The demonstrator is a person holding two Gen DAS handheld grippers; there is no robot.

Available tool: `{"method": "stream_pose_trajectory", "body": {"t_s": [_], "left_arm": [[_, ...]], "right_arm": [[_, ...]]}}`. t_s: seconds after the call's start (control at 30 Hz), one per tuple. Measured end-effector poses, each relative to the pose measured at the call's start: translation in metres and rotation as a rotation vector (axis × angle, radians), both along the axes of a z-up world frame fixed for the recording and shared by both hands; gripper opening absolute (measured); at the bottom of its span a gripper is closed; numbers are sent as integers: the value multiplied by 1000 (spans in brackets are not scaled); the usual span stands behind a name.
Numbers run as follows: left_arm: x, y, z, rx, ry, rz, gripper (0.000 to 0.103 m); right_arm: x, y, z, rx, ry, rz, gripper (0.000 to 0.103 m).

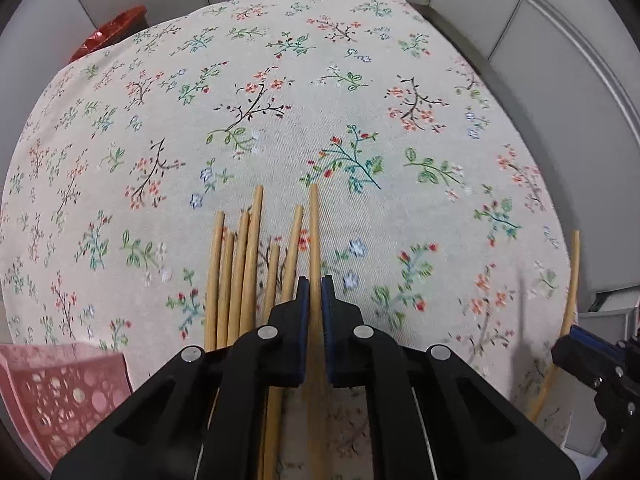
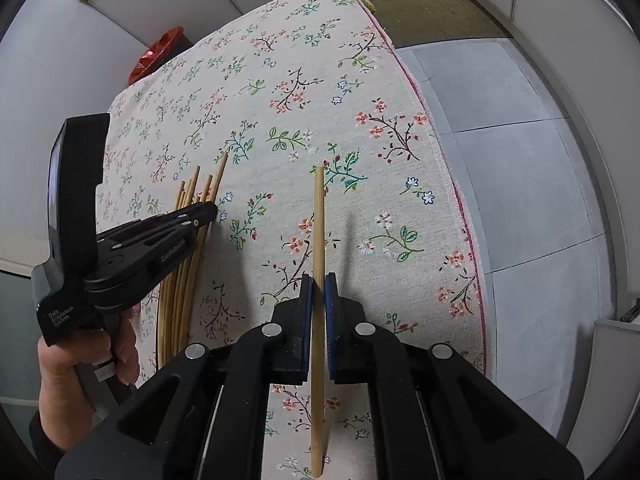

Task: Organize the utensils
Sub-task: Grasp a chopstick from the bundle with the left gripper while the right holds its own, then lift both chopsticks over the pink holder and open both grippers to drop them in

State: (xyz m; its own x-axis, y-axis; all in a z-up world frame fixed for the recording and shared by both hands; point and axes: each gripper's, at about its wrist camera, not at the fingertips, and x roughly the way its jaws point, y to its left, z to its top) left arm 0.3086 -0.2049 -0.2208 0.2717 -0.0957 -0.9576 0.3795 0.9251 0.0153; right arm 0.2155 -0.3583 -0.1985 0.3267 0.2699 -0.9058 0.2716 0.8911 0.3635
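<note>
1. In the left wrist view, a pink perforated basket (image 1: 60, 392) sits at the lower left, resting on the floral cloth (image 1: 280, 100) that covers the counter.
2. Just right of it, low in the frame, a bundle of wooden chopsticks (image 1: 240, 272) lies side by side on the cloth, tips pointing toward the top of the frame.
3. At bottom centre the left gripper (image 1: 315, 292) is clenched on 1 chopstick (image 1: 314, 232), the rightmost of that group; its blue pads press the stick from both sides.
4. At the far right edge another chopstick (image 1: 570, 300) runs up from the right gripper (image 1: 576, 340), which shows only partly there.
5. In the right wrist view, a hand (image 2: 80, 364) at the lower left holds the left gripper (image 2: 208, 212), whose tip lies over the chopstick bundle (image 2: 188, 248).
6. At bottom centre the right gripper (image 2: 318, 296) grasps a single chopstick (image 2: 318, 220), jaws closed tight on it, the stick running up and down the frame above the cloth (image 2: 380, 200).
7. Grey floor tiles (image 2: 520, 160) fill the right side.
</note>
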Motion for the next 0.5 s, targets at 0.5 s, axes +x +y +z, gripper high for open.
{"method": "stream_pose_trajectory", "body": {"t_s": [0.5], "left_arm": [[-136,106,153,-216,-378,44,6]], "right_arm": [[-56,56,85,-109,-226,14,5]]}}
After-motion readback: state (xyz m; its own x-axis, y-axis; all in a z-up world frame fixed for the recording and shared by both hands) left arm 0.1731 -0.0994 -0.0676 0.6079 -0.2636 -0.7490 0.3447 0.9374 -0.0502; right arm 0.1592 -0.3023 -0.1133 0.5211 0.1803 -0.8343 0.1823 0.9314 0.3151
